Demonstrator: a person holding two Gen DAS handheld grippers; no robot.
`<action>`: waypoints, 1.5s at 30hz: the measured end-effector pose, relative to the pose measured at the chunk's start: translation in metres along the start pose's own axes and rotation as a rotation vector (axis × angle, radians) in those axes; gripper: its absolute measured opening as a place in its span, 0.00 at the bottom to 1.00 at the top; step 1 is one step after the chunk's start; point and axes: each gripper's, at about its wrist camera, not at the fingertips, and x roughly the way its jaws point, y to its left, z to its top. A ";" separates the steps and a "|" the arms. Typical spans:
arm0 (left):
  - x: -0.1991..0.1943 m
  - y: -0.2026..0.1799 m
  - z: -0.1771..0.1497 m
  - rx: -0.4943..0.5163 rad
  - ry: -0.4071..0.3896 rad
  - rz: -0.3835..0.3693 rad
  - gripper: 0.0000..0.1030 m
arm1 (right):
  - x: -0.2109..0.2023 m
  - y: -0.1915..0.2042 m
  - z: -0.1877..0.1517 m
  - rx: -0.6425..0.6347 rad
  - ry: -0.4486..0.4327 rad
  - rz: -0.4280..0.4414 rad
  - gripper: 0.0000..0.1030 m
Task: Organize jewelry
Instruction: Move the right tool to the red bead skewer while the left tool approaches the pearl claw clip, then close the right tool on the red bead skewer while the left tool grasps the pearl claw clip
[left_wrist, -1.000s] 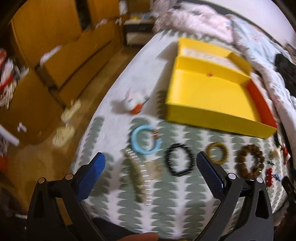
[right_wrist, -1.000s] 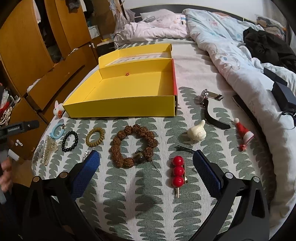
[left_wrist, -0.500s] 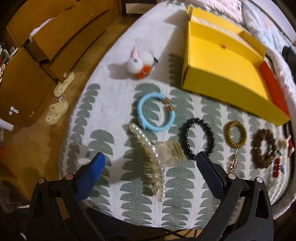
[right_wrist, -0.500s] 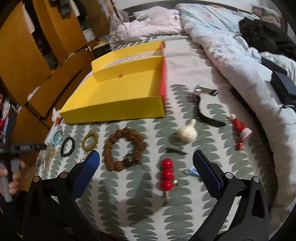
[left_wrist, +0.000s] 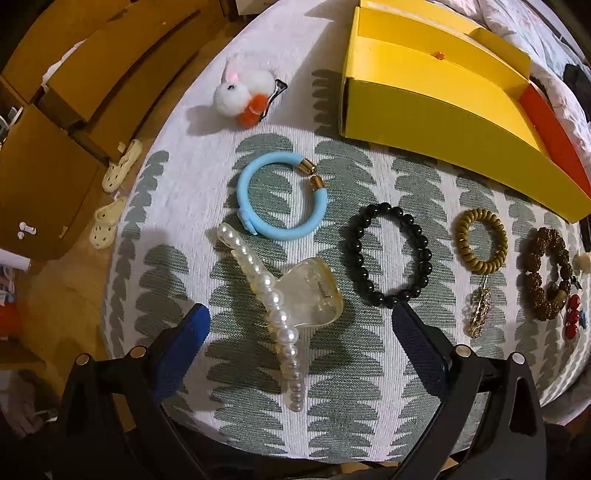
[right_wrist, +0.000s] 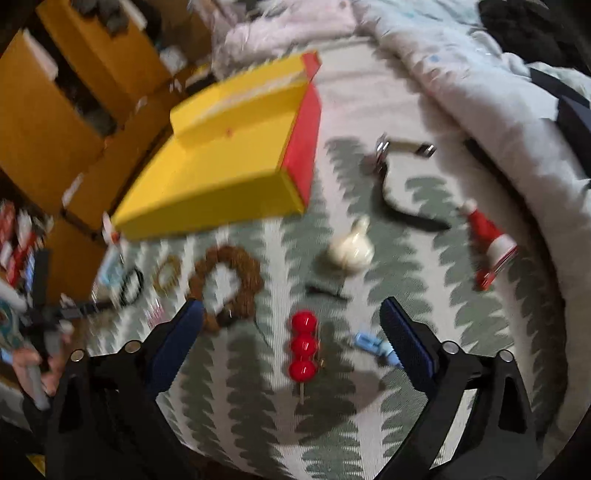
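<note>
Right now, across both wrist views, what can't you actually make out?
- Yellow box interior: left wrist view, its near wall hides the floor; the far end is cut by the top edge.
- Brown bead bracelet and smaller rings beside it: right wrist view, motion blur.
- Blue clip: right wrist view, partly behind the right gripper's finger.
- Red beads: left wrist view, too small at the edge.
</note>
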 end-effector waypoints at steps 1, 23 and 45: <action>0.000 0.001 0.000 -0.004 0.001 0.001 0.94 | 0.004 0.002 -0.003 -0.005 0.017 -0.002 0.91; 0.024 0.025 0.011 -0.049 0.020 -0.032 0.94 | 0.047 0.004 -0.020 -0.019 0.183 -0.134 0.44; 0.058 0.062 0.020 -0.082 0.014 -0.037 0.43 | 0.045 -0.001 -0.026 -0.008 0.177 -0.179 0.25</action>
